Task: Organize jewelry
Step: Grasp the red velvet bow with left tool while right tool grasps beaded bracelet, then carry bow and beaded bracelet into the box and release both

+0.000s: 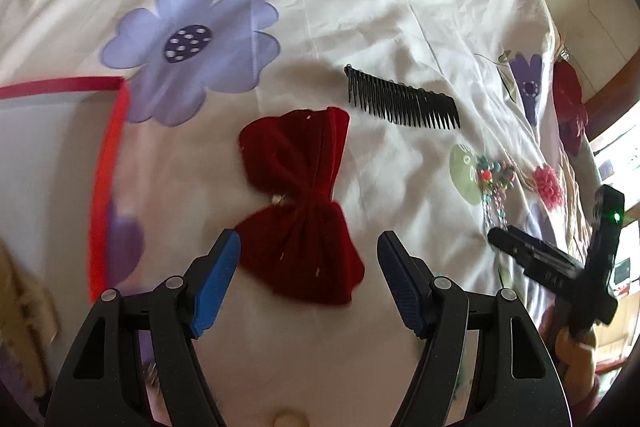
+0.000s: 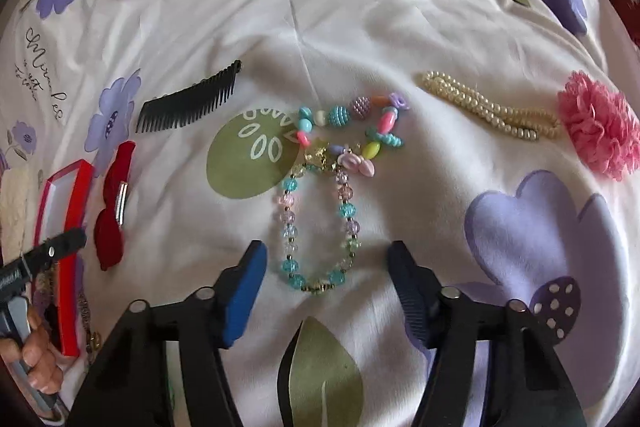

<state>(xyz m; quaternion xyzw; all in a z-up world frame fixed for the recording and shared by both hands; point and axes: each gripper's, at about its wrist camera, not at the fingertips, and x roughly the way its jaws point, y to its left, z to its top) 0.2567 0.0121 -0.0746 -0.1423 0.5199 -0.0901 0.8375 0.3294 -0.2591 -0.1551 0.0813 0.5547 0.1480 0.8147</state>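
Observation:
My left gripper [image 1: 309,247] is open, its blue pads on either side of the near lobe of a dark red velvet bow clip [image 1: 300,203] on the flowered sheet; whether they touch it is unclear. A black hair comb [image 1: 404,103] lies beyond the bow. My right gripper [image 2: 326,263] is open just above a clear beaded bracelet [image 2: 316,227]. A colourful bead bracelet [image 2: 352,127] lies beyond it. A pearl strand [image 2: 492,111] and a pink fabric flower [image 2: 600,127] lie to the right. The bow [image 2: 114,203] and comb [image 2: 188,103] show at the left in the right wrist view.
A red-rimmed box with a white inside [image 1: 108,155] stands left of the bow; it also shows in the right wrist view [image 2: 68,227]. The other gripper [image 1: 560,259] appears at the right of the left wrist view. The bed edge and a wooden frame [image 1: 612,87] lie far right.

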